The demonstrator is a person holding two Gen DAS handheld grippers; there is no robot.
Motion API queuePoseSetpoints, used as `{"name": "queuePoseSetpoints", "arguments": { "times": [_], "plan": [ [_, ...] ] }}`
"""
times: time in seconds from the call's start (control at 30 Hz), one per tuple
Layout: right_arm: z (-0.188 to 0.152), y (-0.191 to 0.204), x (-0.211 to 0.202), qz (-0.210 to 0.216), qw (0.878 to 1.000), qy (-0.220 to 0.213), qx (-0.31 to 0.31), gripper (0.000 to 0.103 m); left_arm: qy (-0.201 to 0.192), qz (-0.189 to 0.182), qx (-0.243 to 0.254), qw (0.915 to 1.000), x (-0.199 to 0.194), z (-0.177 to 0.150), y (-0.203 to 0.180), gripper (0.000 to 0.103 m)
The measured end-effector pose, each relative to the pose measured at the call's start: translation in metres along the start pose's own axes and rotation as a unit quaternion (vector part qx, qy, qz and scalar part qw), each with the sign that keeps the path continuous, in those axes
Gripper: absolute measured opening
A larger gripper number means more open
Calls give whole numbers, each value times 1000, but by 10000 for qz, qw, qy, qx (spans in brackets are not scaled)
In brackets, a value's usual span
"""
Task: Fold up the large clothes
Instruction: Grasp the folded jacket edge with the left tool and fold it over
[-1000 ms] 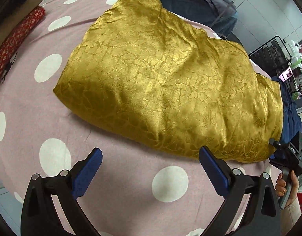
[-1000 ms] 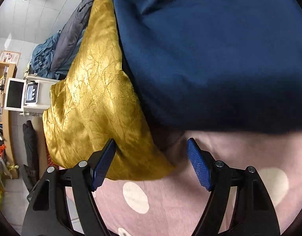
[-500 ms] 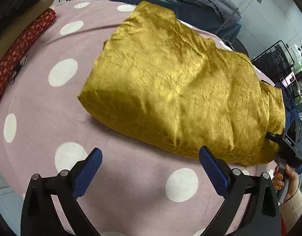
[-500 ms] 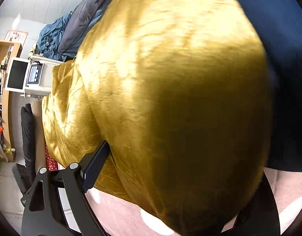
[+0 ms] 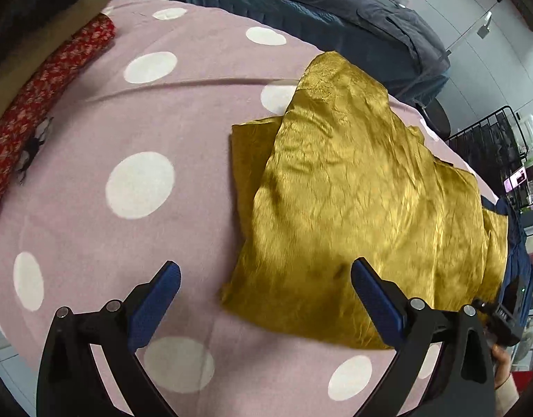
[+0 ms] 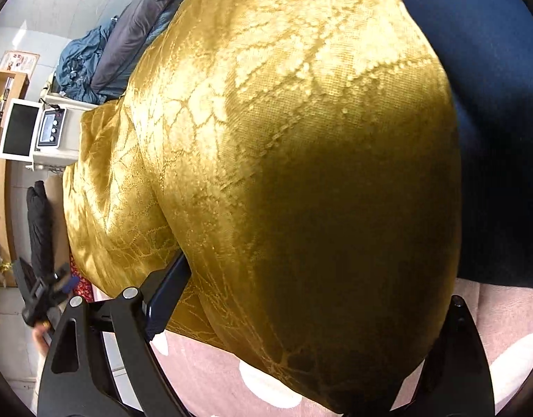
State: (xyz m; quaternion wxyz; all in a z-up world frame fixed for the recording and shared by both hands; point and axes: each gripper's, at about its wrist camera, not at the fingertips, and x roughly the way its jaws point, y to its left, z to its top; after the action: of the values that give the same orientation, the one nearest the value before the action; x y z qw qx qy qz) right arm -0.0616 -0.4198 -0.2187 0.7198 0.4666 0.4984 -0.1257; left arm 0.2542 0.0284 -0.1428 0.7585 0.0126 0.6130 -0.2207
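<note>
Left wrist: left hand-held gripper (image 5: pixel 264 286) tilted steeply down, jaws apart.

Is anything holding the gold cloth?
Left gripper holds nothing. Right gripper has just been opening its jaws, gold cloth bunched between them; grip cannot be told.

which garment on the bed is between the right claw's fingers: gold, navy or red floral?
The gold garment. Its shiny crinkled fold bulges between the right claw fingers; the navy garment lies beyond it, the red floral cloth at the far edge.
</note>
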Motion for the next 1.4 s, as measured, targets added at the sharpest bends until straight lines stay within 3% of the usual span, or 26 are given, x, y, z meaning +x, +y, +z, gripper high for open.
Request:
{"name": "queuePoseSetpoints", "arguments": {
  "times": [0.33, 0.53, 0.93, 1.1, 1.17, 1.23, 1.4],
  "plan": [
    [-1, 14, 7, -184, 9998, 18, 68, 86, 571, -612, 39, 9965, 56, 39, 4, 98],
    [0, 23, 15, -282, 9995, 69, 87, 86, 879, -1117, -298, 9894, 88, 47, 18, 98],
    [6, 42, 23, -452, 9988, 144, 96, 87, 695, -1099, 45, 9915, 96, 62, -2, 98],
    [6, 50, 28, -505, 9986, 167, 78, 87, 728, -1306, 94, 9887, 100, 64, -22, 97],
    [7, 54, 29, -535, 9984, 162, 78, 87, 736, -1363, 199, 9877, 100, 62, -34, 92],
    [6, 59, 31, -571, 9982, 152, 70, 87, 678, -1328, 343, 9882, 97, 60, -46, 81],
    [5, 71, 34, -693, 9975, 117, 24, 86, 536, -1229, 406, 9901, 86, 53, -49, 60]
  ]
}}
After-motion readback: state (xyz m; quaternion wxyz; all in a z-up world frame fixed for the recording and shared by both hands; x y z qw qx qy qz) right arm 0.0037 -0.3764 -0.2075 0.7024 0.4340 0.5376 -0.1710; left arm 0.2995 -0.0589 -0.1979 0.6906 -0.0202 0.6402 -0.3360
